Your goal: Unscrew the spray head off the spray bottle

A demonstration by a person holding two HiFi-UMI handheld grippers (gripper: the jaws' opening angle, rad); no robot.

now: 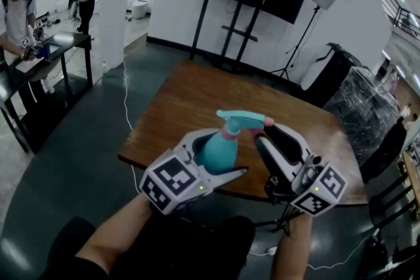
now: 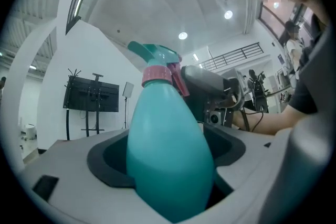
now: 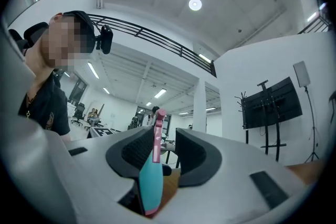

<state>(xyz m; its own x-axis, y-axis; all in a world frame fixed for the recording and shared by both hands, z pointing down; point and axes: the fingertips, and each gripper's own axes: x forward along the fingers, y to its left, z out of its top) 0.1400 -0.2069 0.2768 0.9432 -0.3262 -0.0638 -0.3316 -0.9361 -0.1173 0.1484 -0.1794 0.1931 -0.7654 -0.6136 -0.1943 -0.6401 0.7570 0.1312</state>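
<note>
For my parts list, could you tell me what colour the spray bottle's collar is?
The collar is pink; the left gripper view shows it best.

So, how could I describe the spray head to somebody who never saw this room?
Look at the brown wooden table; above its near edge the left gripper holds a teal spray bottle. The spray head is its angular teal top above the pink collar, the only part with a pink nozzle tip.
</note>
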